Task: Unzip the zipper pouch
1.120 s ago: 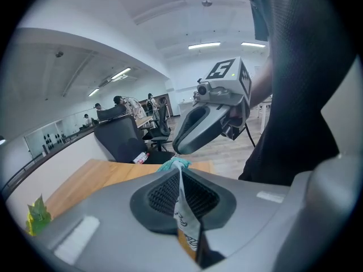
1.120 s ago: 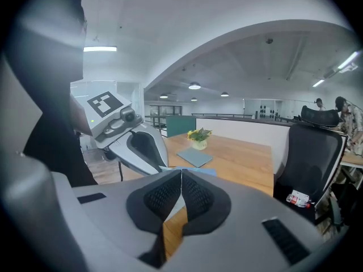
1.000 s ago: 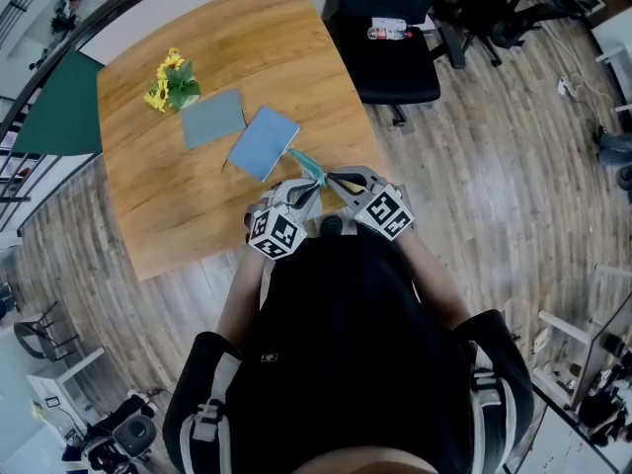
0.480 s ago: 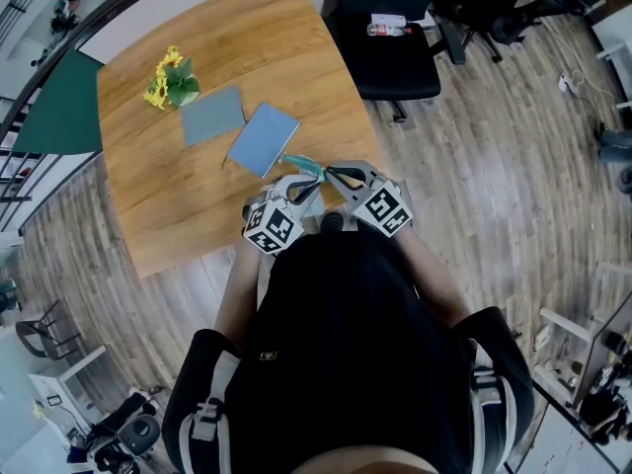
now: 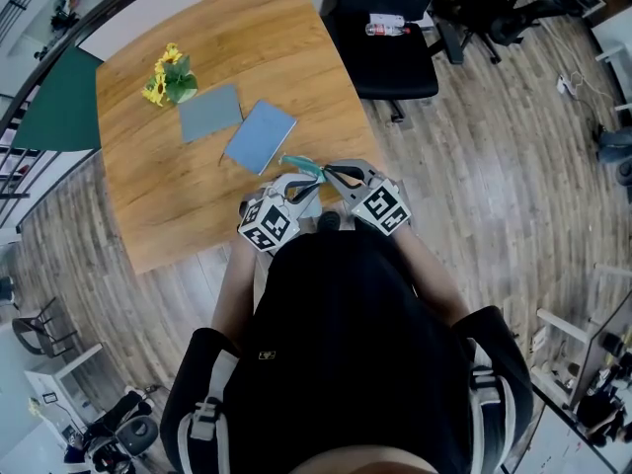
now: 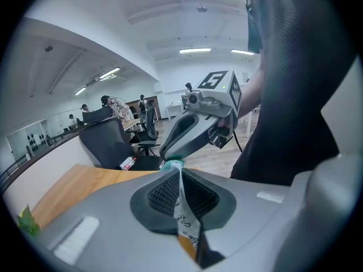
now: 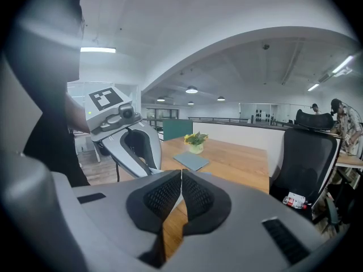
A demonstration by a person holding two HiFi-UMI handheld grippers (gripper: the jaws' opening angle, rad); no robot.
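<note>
- At the near edge of the light wooden worktop (image 5: pixel 197 87), just in front of the torso: both forearms are bent inward and the gripper tips converge.
- Left gripper (image 5: pixel 299 188), marker cube toward the body, tilts down toward the worktop. Its jaws are clenched on the thin white printed zipper pouch (image 6: pixel 185 215), which stands edge-on between the pads.
- Right gripper (image 5: pixel 332 175) faces it from the other side, also tilted slightly down. Its jaws are pinched together on the pouch's teal end.
- The zipper pouch is off the worktop, spanning the two gripper tips, with the teal edge toward the right gripper.
- Further back on the worktop, well apart from the grippers: a blue rectangular notebook (image 5: pixel 262 136), a grey-blue flat pad (image 5: pixel 209 113) and yellow flowers (image 5: pixel 170 77).
</note>
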